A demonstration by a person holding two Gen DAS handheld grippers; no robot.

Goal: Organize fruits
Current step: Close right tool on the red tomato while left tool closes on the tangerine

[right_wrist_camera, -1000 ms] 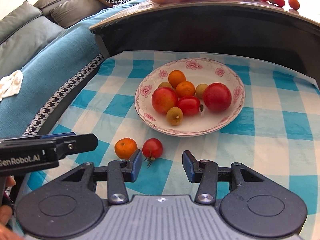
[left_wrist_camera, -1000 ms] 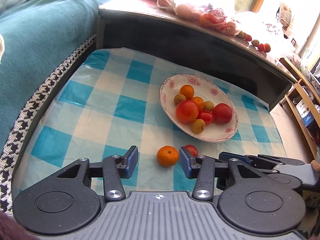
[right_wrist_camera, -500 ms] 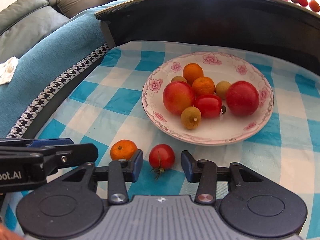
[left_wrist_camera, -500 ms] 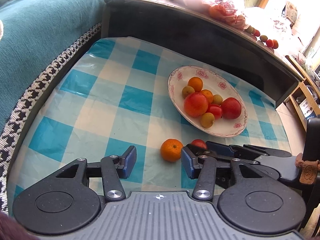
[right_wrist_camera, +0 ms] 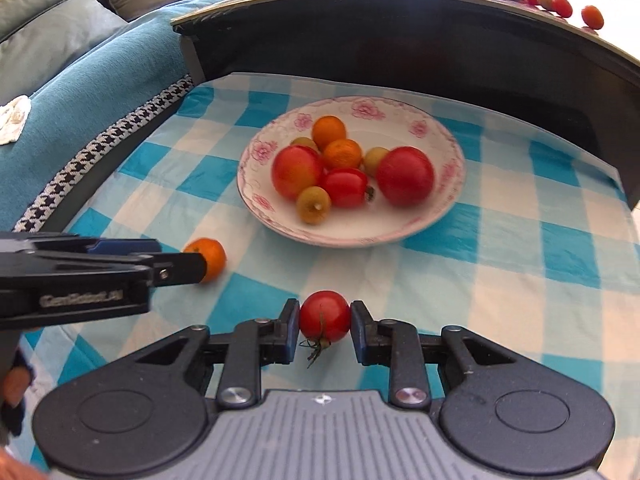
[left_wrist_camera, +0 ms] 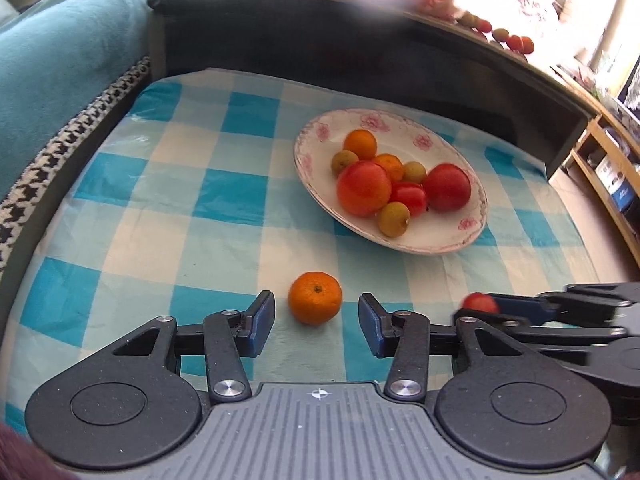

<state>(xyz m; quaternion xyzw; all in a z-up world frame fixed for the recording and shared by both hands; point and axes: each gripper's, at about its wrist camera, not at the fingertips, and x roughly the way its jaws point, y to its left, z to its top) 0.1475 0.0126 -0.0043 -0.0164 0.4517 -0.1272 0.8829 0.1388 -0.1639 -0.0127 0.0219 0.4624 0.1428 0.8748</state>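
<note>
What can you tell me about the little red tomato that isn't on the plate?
The small tomato is round, shiny and red, with a dry greenish stem curling from its near end. It sits low over the blue-and-white checked cloth, in front of the flowered plate. The right hand-held gripper has just closed on it, one blue pad pressing each side. From the left camera only a red bit of it shows.

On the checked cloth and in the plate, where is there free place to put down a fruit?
Free: the checked cloth left of the plate, and the cloth right of it. In the plate, the near rim side is bare. Crowded: the plate's middle, and near the mandarin and tomato.
</note>
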